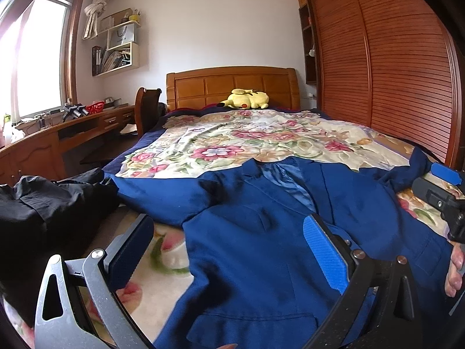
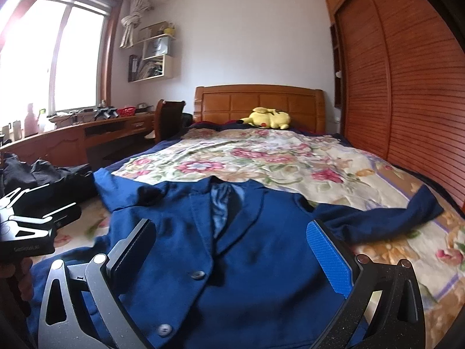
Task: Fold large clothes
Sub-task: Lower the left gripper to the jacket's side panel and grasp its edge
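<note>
On floral bedspread (image 2: 290,157), blue blazer (image 2: 241,250) flat, under left gripper (image 1: 229,250) & right gripper (image 2: 232,250), both jaws wide apart, nothing held

Matt blue cloth jacket (image 2: 247,261), shiny satin lining (image 2: 221,209) — glossy varnished wood headboard (image 2: 258,101).

Right tool (image 2: 229,253) gapes wide above blue jacket (image 2: 261,261) on bed (image 2: 290,157).
</note>
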Action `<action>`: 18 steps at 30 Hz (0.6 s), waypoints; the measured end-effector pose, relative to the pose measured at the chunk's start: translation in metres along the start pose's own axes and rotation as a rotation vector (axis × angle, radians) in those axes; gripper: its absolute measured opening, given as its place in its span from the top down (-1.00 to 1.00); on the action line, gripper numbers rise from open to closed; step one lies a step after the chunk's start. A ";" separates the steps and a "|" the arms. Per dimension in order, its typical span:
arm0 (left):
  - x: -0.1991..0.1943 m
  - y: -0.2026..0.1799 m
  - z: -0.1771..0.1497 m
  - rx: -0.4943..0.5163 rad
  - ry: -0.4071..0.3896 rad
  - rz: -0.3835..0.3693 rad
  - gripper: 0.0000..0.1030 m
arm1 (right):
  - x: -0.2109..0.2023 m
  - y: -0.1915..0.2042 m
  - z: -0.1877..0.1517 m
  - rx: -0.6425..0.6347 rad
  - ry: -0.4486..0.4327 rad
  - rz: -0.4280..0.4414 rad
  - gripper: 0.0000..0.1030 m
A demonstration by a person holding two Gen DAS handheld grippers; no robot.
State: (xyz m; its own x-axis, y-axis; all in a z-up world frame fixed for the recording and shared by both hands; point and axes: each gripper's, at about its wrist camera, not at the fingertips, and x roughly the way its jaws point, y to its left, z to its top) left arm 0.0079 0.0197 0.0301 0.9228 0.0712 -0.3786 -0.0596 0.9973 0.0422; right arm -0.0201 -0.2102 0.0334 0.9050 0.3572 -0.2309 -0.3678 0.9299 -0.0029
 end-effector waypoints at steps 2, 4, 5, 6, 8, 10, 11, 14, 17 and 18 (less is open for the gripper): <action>0.003 0.005 0.003 -0.001 0.013 0.000 -1.00 | 0.004 0.002 0.005 -0.005 0.002 0.012 -1.00; 0.005 0.009 0.005 0.010 0.023 0.009 -1.00 | 0.007 0.004 0.010 -0.011 -0.003 0.018 -1.00; 0.008 0.011 0.006 0.017 0.030 0.019 -1.00 | 0.009 0.005 0.013 -0.012 -0.004 0.025 -1.00; 0.008 0.013 0.007 0.020 0.034 0.023 -1.00 | 0.011 0.006 0.015 -0.014 -0.001 0.030 -1.00; 0.012 0.020 0.010 0.019 0.047 0.026 -1.00 | 0.015 0.008 0.018 -0.019 0.000 0.041 -1.00; 0.016 0.029 0.013 0.009 0.059 0.019 -1.00 | 0.019 0.009 0.022 -0.018 -0.007 0.049 -1.00; 0.018 0.032 0.014 0.006 0.065 0.019 -1.00 | 0.021 0.008 0.023 -0.012 -0.009 0.056 -1.00; 0.027 0.042 0.018 0.008 0.081 0.027 -1.00 | 0.032 0.009 0.026 0.001 -0.002 0.077 -1.00; 0.037 0.052 0.020 0.010 0.097 0.030 -1.00 | 0.047 0.014 0.026 -0.007 0.006 0.094 -1.00; 0.042 0.056 0.020 0.009 0.108 0.030 -1.00 | 0.050 0.016 0.027 -0.008 0.009 0.102 -1.00</action>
State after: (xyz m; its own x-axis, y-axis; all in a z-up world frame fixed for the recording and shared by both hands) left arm 0.0509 0.0780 0.0351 0.8742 0.1029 -0.4745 -0.0828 0.9946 0.0631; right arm 0.0252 -0.1750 0.0478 0.8611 0.4488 -0.2390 -0.4593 0.8882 0.0132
